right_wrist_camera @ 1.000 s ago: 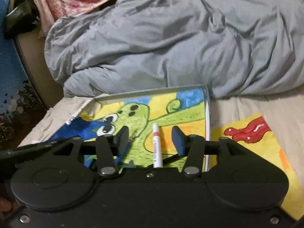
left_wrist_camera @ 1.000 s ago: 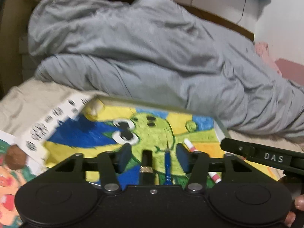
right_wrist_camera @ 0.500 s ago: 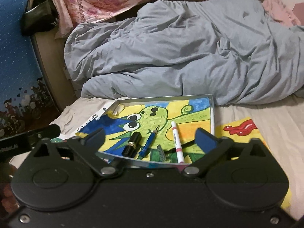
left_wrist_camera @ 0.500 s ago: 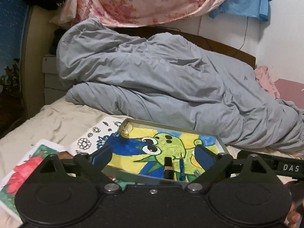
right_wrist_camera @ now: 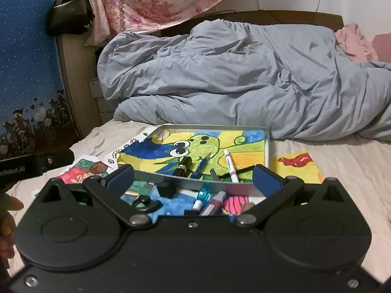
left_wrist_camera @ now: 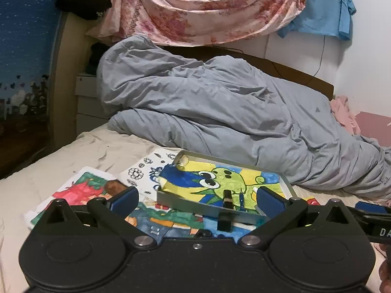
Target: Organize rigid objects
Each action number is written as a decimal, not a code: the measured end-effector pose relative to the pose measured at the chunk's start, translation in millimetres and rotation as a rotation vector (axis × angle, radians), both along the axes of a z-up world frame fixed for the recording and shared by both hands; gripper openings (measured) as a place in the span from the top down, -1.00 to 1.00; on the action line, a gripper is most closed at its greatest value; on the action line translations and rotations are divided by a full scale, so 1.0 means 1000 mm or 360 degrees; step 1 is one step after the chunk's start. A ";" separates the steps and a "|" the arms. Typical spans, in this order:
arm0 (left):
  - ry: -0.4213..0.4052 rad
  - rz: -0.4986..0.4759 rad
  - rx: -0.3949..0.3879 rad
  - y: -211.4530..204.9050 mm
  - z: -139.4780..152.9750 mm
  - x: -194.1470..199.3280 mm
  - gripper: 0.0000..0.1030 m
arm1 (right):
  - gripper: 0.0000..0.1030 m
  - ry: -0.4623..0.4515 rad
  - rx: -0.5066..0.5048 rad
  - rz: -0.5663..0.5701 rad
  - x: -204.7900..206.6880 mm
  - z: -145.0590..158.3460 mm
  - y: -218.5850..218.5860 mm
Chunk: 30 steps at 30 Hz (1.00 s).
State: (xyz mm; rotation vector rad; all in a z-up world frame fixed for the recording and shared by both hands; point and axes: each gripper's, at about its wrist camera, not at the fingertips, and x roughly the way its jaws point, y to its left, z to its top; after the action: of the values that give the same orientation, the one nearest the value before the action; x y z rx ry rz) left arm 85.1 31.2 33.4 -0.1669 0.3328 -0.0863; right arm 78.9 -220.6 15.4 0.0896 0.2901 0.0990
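A bed (right_wrist_camera: 342, 166) with a pale sheet fills both views, and a large grey duvet (right_wrist_camera: 244, 78) lies heaped across its far half. In front of the duvet sits a shallow grey tray (right_wrist_camera: 267, 146) lined with a bright drawing of a green creature, resting on loose coloured drawings (left_wrist_camera: 80, 190) spread over the sheet to the left and near side; one more yellow drawing with a red shape (right_wrist_camera: 298, 163) lies just right of the tray. Inside the tray, towards its near edge, lie side by side a black tube with a gold band (right_wrist_camera: 183, 166), a blue pen (right_wrist_camera: 201, 167) and a white marker with a pink cap (right_wrist_camera: 229, 164), the marker furthest right. On the drawings just near of the tray lie smaller things: a black block (right_wrist_camera: 166, 187), a black clip (right_wrist_camera: 145, 201), a marker with a clear blue cap (right_wrist_camera: 202, 195) and a pink-and-white tube (right_wrist_camera: 215, 204). The left gripper (left_wrist_camera: 195, 199) hangs near of the tray with its jaws spread wide and nothing between the pads; they have just been opening. The right gripper (right_wrist_camera: 193, 179) is likewise near of the tray, jaws wide apart and clamped on nothing, the small things on the drawings showing through the gap. A hand (right_wrist_camera: 7, 217) shows at the left edge of the right wrist view.
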 end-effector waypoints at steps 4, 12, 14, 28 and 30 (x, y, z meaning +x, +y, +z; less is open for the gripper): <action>0.0005 0.0026 0.0019 0.002 -0.004 -0.020 -0.98 | -0.99 0.0004 -0.0010 -0.0025 -0.021 -0.003 0.002; 0.0039 0.0069 0.0038 0.007 -0.011 -0.057 -0.98 | -0.99 0.0048 -0.0032 -0.0047 -0.057 -0.015 0.009; 0.0031 0.0070 0.0057 0.006 -0.011 -0.064 -0.98 | -0.99 0.0052 -0.0035 -0.0048 -0.065 -0.018 0.010; 0.0088 0.0105 0.0066 0.007 -0.020 -0.084 -0.98 | -0.99 0.0121 -0.0049 -0.0056 -0.097 -0.030 0.019; 0.0093 0.0097 0.0080 0.005 -0.021 -0.086 -0.98 | -0.99 0.0131 -0.0049 -0.0054 -0.099 -0.030 0.020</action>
State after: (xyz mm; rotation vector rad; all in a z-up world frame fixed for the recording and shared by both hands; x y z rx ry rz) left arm -0.8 36.7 12.2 -0.1299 0.3875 -0.0128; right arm -20.2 -200.5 -14.9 0.0679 0.3719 0.0572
